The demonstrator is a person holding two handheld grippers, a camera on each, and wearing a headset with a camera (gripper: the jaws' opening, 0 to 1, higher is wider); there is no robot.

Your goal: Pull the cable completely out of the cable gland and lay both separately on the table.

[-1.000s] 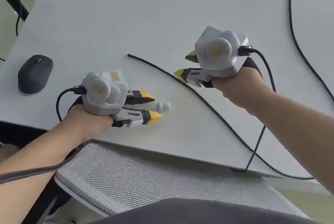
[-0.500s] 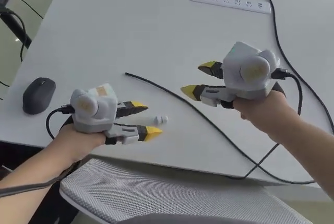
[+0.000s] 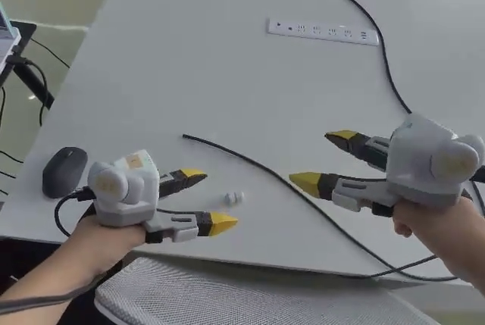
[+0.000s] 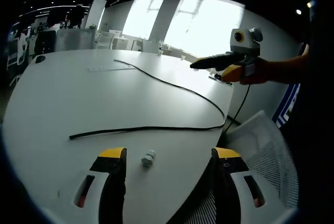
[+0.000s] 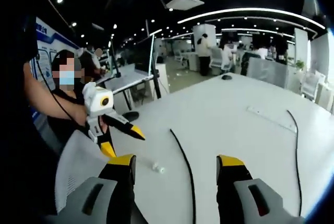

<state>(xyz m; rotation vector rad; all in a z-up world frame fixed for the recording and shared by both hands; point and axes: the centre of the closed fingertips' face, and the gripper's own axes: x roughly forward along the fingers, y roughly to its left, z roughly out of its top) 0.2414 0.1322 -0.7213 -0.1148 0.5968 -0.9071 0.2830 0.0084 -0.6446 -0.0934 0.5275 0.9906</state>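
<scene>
**Cable gland (image 3: 234, 198) and cable (image 3: 250, 162), separate**

Cable gland: small, white, cylindrical, lying on the smooth white worktop (image 3: 197, 52) at 3 o'clock of the left gripper (image 3: 220, 199). Cable: thin, black, curving past at the gland's 12 o'clock, not touching it. The fingers of the left gripper and the right gripper (image 3: 309, 158) are wide apart and empty.

left claw (image 3: 208, 199): jaws spread | right claw (image 3: 315, 158): jaws spread

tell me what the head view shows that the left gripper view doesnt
Head view adds the body of the left gripper, the hand holding it, and a dark computer mouse beside it. Left gripper view adds bright windows beyond the table. Both share the black cable, the small white cable gland lying apart from it, the open right gripper and the white table.
</scene>
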